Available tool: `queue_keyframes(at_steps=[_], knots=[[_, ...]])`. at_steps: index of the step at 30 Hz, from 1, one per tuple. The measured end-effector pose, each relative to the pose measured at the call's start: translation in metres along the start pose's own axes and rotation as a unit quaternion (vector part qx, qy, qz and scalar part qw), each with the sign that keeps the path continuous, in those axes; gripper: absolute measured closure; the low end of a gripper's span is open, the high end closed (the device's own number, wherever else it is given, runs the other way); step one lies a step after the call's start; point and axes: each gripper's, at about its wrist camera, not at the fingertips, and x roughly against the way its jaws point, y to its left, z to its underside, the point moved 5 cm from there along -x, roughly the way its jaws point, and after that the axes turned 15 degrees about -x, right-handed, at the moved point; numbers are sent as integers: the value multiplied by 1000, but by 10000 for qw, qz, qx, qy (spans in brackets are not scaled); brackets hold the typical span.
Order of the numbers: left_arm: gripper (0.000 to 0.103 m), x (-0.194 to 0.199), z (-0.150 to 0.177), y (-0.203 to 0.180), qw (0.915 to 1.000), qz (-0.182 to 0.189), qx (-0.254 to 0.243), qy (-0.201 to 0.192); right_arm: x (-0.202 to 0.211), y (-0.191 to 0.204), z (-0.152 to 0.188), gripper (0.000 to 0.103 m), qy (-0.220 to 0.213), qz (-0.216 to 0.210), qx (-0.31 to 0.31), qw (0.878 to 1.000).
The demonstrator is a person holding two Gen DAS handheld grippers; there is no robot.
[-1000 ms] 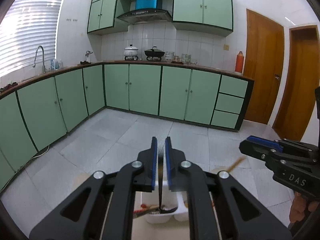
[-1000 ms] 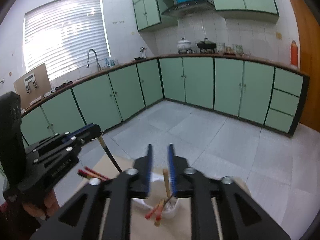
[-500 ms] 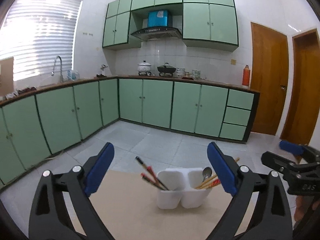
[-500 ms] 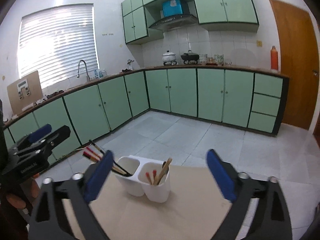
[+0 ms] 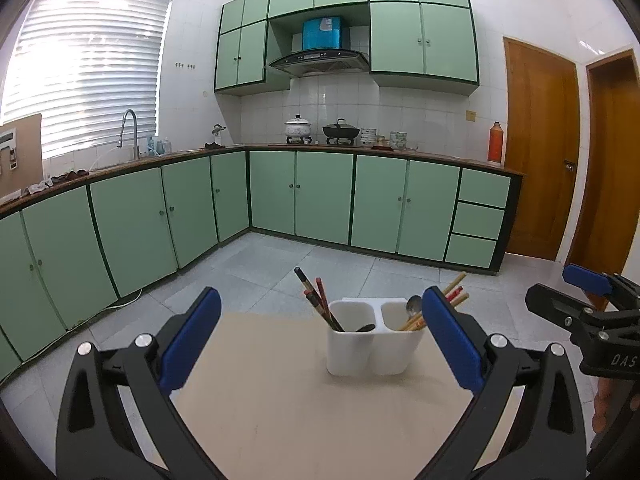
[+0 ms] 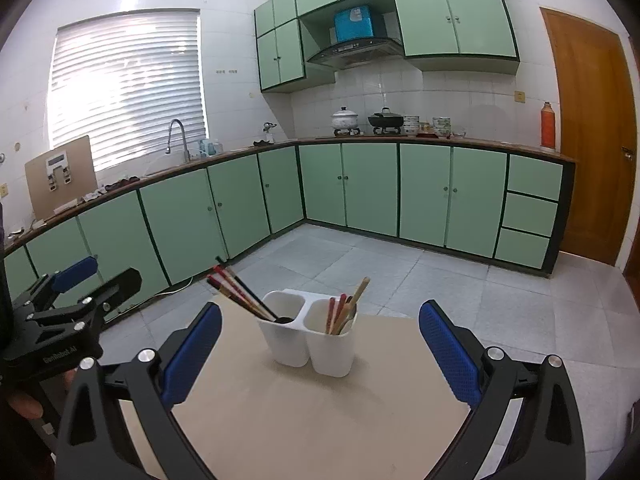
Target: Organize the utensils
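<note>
from my left wrist camera, the left tool [image 5: 320, 320] stands wide open, its blue pads spread to either side with nothing between them. past it i see the white two-cup holder [image 5: 372, 340] standing upright on the beige counter [image 5: 280, 400], near the far edge and toward the far right corner. dark and red chopsticks [image 5: 316, 300] lean left out of its left cup, where a dark spoon bowl also rests against the rim. light wooden chopsticks [image 5: 452, 292] lean right out of the right cup beside a metal spoon [image 5: 413, 305]. the right tool [image 5: 588, 300] shows at the right edge, apart from the holder.

from my right wrist camera, the right tool [image 6: 320, 320] is likewise fully open and empty. the holder [image 6: 308, 340] sits between its pads in the view, further off, untouched. the dark and red chopsticks [image 6: 236, 292] fan left from the left cup; wooden and red sticks [image 6: 348, 304] stand in the right cup. the left tool [image 6: 84, 280] hangs off the counter's left edge, with fingers [image 6: 24, 408] on its grip.
</note>
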Motion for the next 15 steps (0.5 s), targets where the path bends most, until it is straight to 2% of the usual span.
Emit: queue_keyframes(at_steps=[15], knots=[[6, 13, 2, -4, 9999, 36, -65, -71, 7, 8, 4, 6, 23, -13, 72, 10000]])
